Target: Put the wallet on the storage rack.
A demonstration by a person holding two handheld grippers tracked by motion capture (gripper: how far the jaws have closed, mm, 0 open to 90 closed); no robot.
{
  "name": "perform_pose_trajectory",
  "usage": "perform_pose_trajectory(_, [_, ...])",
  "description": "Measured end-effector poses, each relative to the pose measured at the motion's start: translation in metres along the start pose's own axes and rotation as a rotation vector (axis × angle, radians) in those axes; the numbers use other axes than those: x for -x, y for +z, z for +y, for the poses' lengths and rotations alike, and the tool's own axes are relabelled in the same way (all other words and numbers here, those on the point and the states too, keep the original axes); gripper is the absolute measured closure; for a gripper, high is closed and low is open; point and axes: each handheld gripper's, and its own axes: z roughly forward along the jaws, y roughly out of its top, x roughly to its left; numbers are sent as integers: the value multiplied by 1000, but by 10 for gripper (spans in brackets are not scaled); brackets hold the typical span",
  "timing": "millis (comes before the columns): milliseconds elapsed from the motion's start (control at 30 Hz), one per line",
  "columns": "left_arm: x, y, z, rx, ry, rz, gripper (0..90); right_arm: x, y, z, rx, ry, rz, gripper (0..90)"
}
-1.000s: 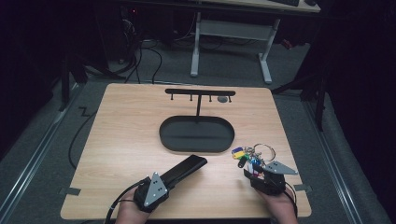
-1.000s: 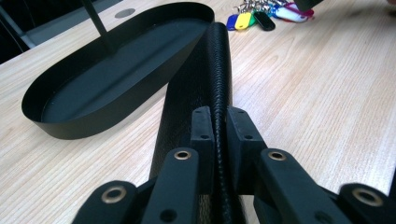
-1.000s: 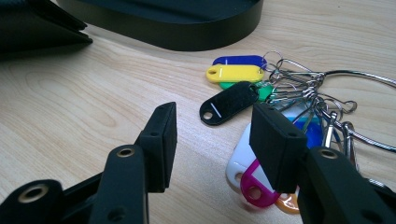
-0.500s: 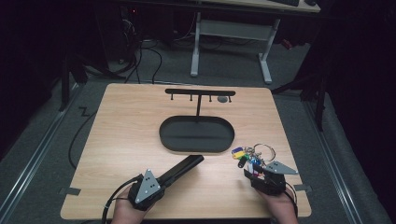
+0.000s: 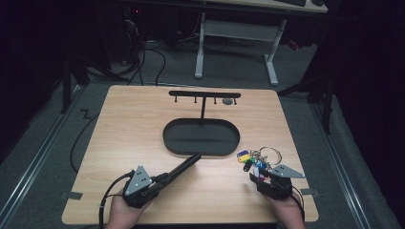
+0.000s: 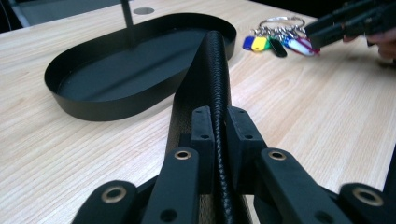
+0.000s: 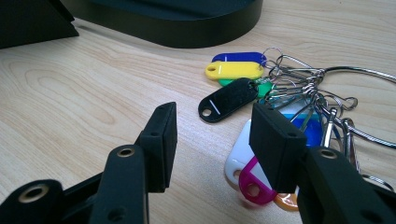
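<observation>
My left gripper [image 5: 162, 179] is shut on one end of a long black leather strap [image 5: 184, 167], whose far end reaches the rim of the black oval tray [image 5: 169, 143]. In the left gripper view the jaws [image 6: 219, 128] pinch the braided strap [image 6: 215, 60], which points at the tray [image 6: 93, 109]. A bunch of keys with coloured tags [image 5: 255, 160] lies right of the tray. My right gripper [image 5: 256, 175] stands open just short of it. In the right gripper view the open gripper [image 7: 217, 140] faces the tags [image 7: 229, 100], its right finger over the white and blue ones.
A black stand with a hook bar [image 5: 204, 94] rises from the tray's far side. The key ring [image 6: 280, 39] and the right gripper [image 6: 355, 21] lie off to the upper right in the left gripper view. Bare wood surrounds the tray.
My left gripper has shifted a little to the left and away from me with the strap, whose far end has swung closer to the tray. The right gripper has stayed put.
</observation>
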Motion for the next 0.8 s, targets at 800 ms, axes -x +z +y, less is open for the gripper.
perform_pose_trajectory(800, [-19, 2, -10, -40, 17, 90, 663, 3, 4, -2, -26, 5, 21, 512])
